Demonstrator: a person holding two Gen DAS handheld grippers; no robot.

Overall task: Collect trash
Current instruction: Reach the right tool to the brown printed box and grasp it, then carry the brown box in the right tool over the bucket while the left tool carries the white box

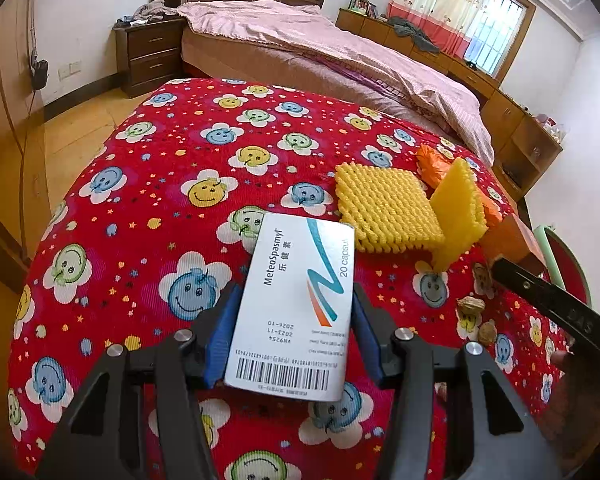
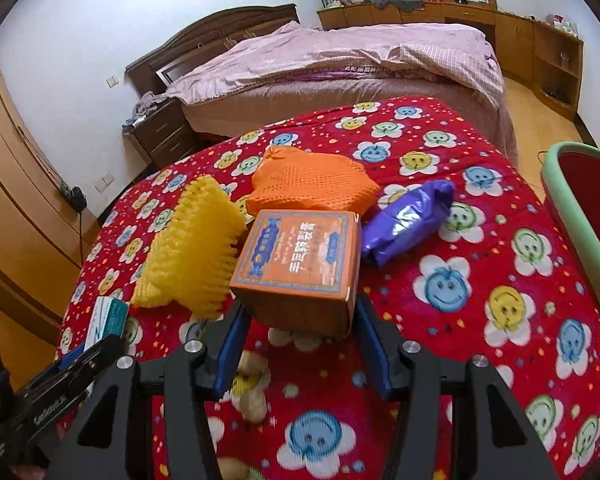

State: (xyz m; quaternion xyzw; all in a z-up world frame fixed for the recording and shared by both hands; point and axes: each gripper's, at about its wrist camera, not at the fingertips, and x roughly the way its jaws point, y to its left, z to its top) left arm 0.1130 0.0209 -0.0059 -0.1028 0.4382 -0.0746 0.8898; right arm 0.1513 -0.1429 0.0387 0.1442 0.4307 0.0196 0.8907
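Note:
My left gripper (image 1: 294,312) is shut on a white medicine box (image 1: 300,300), held above the red smiley-flower tablecloth (image 1: 160,184). My right gripper (image 2: 300,320) is shut on an orange carton (image 2: 300,264), lifted slightly off the cloth. Yellow foam netting (image 1: 384,208) (image 2: 192,252), an orange mesh bag (image 2: 308,184) and a crumpled purple wrapper (image 2: 404,224) lie on the cloth beyond the carton. Walnut shells (image 1: 470,306) (image 2: 252,400) lie on the cloth under and beside the right gripper. The left gripper and its box (image 2: 108,320) show at the lower left of the right wrist view.
A red bin with a green rim (image 2: 580,216) stands at the table's right edge. Beyond the table are a bed with pink covers (image 1: 340,52), a nightstand (image 1: 152,56), low cabinets (image 2: 540,40) under a window, and a wooden floor (image 1: 72,128).

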